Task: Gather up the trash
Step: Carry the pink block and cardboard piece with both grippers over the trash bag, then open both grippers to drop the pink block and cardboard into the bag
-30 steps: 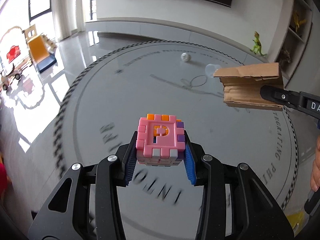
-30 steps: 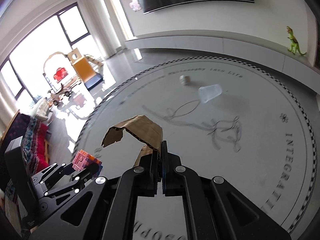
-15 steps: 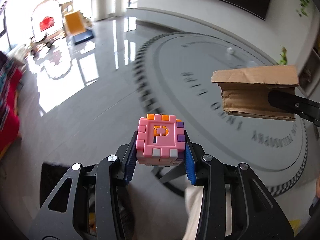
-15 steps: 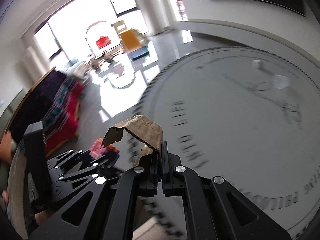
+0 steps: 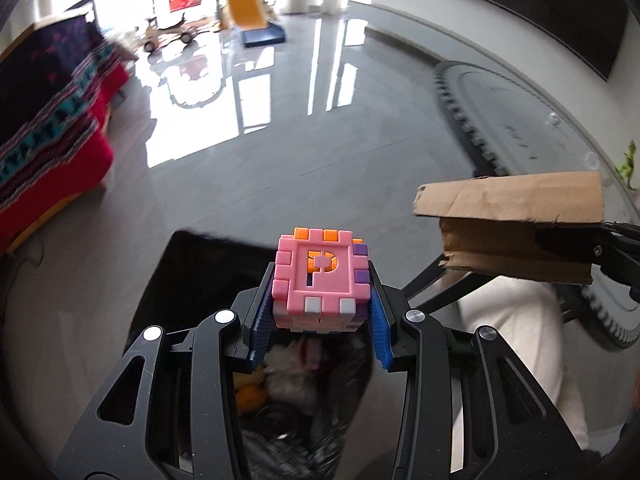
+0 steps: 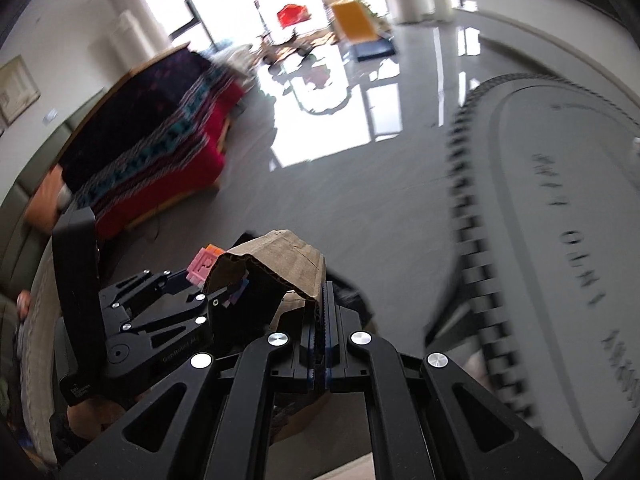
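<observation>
My left gripper (image 5: 318,312) is shut on a pink block cube (image 5: 320,276) with a letter P cut in its top. It hangs over an open black trash bag (image 5: 192,276) that holds mixed rubbish. My right gripper (image 6: 319,320) is shut on a bent piece of brown cardboard (image 6: 276,268), which also shows at the right of the left wrist view (image 5: 516,232). In the right wrist view the left gripper (image 6: 180,280) and the pink cube (image 6: 200,266) sit just left of the cardboard.
Glossy grey floor all around. A round printed floor mat (image 6: 560,240) lies to the right. A sofa with a red and dark patterned blanket (image 5: 48,120) stands at the left. Toys and a yellow slide (image 5: 244,4) stand by the far windows.
Both grippers have swung left, away from the round mat, and down. The black trash bag has come into view under the left gripper. Both holds are unchanged.
</observation>
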Action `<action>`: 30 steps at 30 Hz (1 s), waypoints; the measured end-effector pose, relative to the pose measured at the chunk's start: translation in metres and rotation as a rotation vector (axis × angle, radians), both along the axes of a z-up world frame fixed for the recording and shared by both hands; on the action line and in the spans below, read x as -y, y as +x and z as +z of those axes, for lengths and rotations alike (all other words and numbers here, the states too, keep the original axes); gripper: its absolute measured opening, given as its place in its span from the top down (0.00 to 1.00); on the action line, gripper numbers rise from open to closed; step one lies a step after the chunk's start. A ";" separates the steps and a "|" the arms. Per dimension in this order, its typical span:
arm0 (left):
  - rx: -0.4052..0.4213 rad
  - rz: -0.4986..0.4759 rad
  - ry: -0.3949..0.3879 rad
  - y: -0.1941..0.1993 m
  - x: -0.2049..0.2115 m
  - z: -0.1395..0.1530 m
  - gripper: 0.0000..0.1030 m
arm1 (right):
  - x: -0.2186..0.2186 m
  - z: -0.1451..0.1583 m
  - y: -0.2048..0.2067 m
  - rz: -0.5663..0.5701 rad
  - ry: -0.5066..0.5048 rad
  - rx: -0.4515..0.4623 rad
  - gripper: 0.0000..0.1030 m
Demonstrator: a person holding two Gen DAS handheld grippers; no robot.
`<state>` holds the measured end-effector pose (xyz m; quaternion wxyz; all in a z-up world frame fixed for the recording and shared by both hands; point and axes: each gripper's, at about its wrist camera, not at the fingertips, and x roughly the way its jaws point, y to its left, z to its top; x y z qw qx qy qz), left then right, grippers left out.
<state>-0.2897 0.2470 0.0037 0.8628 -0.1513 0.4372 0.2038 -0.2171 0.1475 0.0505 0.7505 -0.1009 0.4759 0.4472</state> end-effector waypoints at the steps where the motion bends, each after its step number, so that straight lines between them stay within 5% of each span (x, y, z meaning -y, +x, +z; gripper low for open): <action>1: -0.009 0.016 -0.003 -0.009 -0.006 -0.005 0.61 | -0.007 -0.004 -0.006 0.017 -0.011 -0.008 0.97; 14: -0.099 0.232 -0.104 -0.097 -0.061 -0.057 0.59 | -0.075 -0.065 -0.064 0.179 -0.167 -0.102 0.97; 15: -0.100 0.241 -0.117 -0.100 -0.063 -0.059 0.41 | -0.076 -0.066 -0.064 0.187 -0.176 -0.109 0.95; 16: -0.102 0.264 -0.119 -0.106 -0.065 -0.060 0.09 | -0.078 -0.067 -0.065 0.187 -0.178 -0.113 0.88; 17: -0.099 0.285 -0.107 -0.112 -0.066 -0.060 0.07 | -0.079 -0.067 -0.064 0.182 -0.175 -0.111 0.81; 19: -0.092 0.298 -0.082 -0.117 -0.066 -0.055 0.06 | -0.077 -0.066 -0.062 0.162 -0.168 -0.093 0.52; 30: -0.094 0.294 -0.080 -0.114 -0.066 -0.053 0.06 | -0.065 -0.059 -0.054 0.136 -0.113 -0.108 0.52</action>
